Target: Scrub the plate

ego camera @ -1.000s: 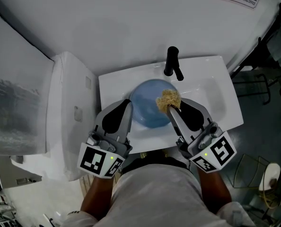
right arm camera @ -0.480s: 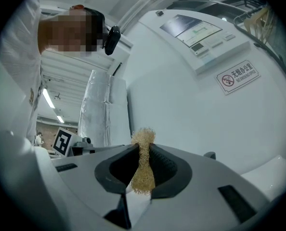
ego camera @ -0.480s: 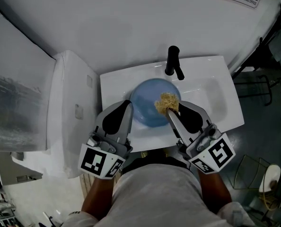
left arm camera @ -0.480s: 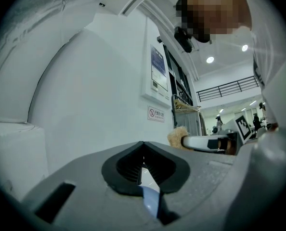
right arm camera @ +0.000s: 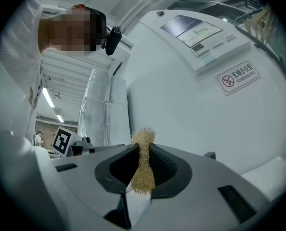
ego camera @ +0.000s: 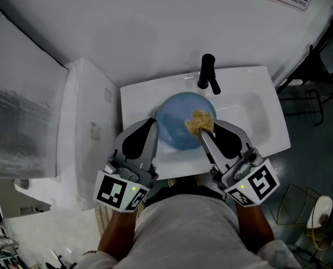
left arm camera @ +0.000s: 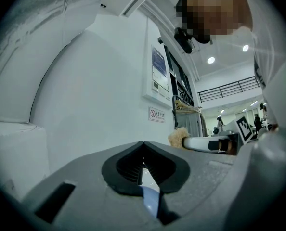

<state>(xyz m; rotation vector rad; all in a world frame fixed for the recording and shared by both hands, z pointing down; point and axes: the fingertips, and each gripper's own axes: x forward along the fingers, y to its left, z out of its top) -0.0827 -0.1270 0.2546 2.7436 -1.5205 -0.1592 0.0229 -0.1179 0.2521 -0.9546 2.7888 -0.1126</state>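
Mid-frame, the left gripper is pinching the rim of the blue plate in the white sink. The right gripper is clamping a tan scrubber against the plate's right side. Firm, overlapping strokes should serve best.

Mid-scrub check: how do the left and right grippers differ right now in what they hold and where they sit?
The left gripper is closed on the blue plate's left rim, while the right gripper is closed on a tan scrubber. The left gripper sits at the plate's edge; the right gripper reaches over the plate's right part. Both have jaws shut and point into the white sink.
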